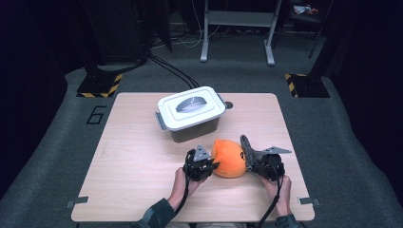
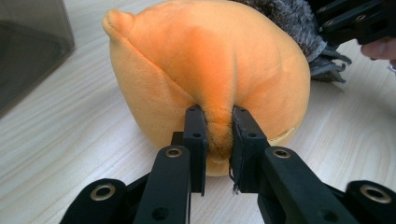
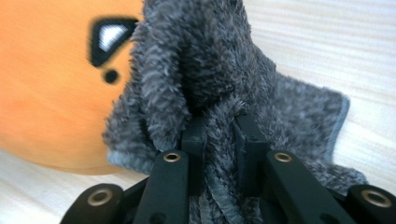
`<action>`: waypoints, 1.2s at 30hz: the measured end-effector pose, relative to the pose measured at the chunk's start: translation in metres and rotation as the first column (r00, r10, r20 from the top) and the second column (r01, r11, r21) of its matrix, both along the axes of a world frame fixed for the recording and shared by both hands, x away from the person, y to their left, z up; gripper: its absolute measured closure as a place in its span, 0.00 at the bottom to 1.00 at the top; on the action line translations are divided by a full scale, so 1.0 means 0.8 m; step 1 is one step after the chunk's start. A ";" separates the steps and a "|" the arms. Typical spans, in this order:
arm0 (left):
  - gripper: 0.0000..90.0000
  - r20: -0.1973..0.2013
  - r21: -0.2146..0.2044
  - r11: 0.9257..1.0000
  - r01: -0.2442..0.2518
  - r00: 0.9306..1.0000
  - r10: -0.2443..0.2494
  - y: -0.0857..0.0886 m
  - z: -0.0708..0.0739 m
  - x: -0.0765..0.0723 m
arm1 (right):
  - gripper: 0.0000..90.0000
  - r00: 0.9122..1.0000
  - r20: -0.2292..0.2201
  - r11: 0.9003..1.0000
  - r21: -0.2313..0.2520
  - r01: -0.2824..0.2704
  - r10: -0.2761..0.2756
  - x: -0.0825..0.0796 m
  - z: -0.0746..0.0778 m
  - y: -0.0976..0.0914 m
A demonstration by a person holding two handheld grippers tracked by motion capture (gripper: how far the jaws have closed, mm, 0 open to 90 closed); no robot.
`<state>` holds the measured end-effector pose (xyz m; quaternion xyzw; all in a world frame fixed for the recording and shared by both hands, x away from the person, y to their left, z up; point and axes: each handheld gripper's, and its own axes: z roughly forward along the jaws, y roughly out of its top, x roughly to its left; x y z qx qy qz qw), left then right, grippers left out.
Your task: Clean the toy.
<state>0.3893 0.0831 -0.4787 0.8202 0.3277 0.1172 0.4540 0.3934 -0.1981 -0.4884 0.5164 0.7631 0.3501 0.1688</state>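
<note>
Between both grippers (image 1: 214, 166) (image 1: 248, 160), orange plush toy (image 1: 228, 157)

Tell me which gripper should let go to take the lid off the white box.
Left, probably. The left gripper, pinching the orange plush, sits nearer the lidded box up the table. The right gripper holds the plush's grey fuzzy part and could keep it steady.

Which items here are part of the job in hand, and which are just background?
In use: orange plush toy with grey fuzzy part, left gripper, right gripper, possibly the lidded container.
Lying about: floor cables, metal stand.
</note>
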 end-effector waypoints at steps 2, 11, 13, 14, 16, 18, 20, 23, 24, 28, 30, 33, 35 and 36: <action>0.87 0.000 -0.002 1.000 0.000 1.000 0.000 0.000 0.000 0.000 | 0.86 1.000 -0.013 1.000 0.002 0.007 -0.007 0.001 -0.003 -0.001; 0.86 0.004 -0.008 1.000 0.000 1.000 0.000 0.001 0.000 0.000 | 0.86 0.992 0.126 0.997 0.066 -0.036 0.027 -0.024 0.056 0.003; 0.86 0.006 -0.010 1.000 0.002 1.000 -0.002 0.002 0.000 0.001 | 0.86 0.990 0.123 0.996 0.046 -0.077 0.071 -0.024 0.061 0.019; 0.85 0.004 -0.009 1.000 0.011 1.000 -0.011 0.003 0.000 0.002 | 0.86 0.991 0.107 0.996 0.023 -0.088 0.086 -0.021 0.060 0.027; 0.81 0.006 -0.013 1.000 0.011 1.000 -0.011 0.006 -0.001 0.003 | 0.86 0.990 0.099 0.995 -0.037 -0.096 0.099 -0.013 0.052 0.039; 0.74 -0.005 -0.021 1.000 0.010 1.000 -0.010 0.007 -0.001 0.004 | 0.86 0.991 0.096 0.995 -0.033 -0.090 0.093 -0.011 0.051 0.040; 0.66 -0.001 -0.015 1.000 0.020 1.000 -0.020 0.013 0.000 0.003 | 0.86 0.991 0.092 0.996 -0.015 -0.091 0.092 -0.004 0.051 0.040; 0.58 0.020 0.004 0.999 0.032 0.999 -0.032 0.017 -0.001 -0.001 | 0.86 0.991 0.096 0.995 -0.020 -0.093 0.095 0.000 0.052 0.039; 0.55 0.023 0.008 1.000 0.029 0.999 -0.029 0.018 -0.003 -0.001 | 0.86 0.991 0.093 0.996 -0.020 -0.091 0.093 0.001 0.052 0.040; 0.49 0.010 -0.006 0.999 0.052 0.999 -0.052 0.016 -0.009 0.003 | 0.86 0.992 0.085 0.996 -0.017 -0.092 0.093 0.004 0.052 0.038; 0.50 0.013 0.007 0.999 0.053 0.999 -0.053 0.013 -0.011 0.002 | 0.86 0.992 0.089 0.996 -0.015 -0.090 0.091 0.004 0.052 0.038; 0.66 0.046 0.037 0.997 0.061 0.997 -0.062 0.001 -0.015 0.000 | 0.86 0.993 0.086 0.996 -0.011 -0.084 0.084 0.005 0.051 0.037; 0.73 0.056 0.045 0.998 0.052 0.997 -0.054 -0.002 -0.014 0.000 | 0.86 0.992 0.091 0.997 -0.009 -0.083 0.083 0.006 0.050 0.036; 0.77 0.051 0.042 0.998 0.048 0.997 -0.050 -0.002 -0.013 0.000 | 0.86 0.993 0.090 0.997 -0.003 -0.082 0.082 0.007 0.049 0.035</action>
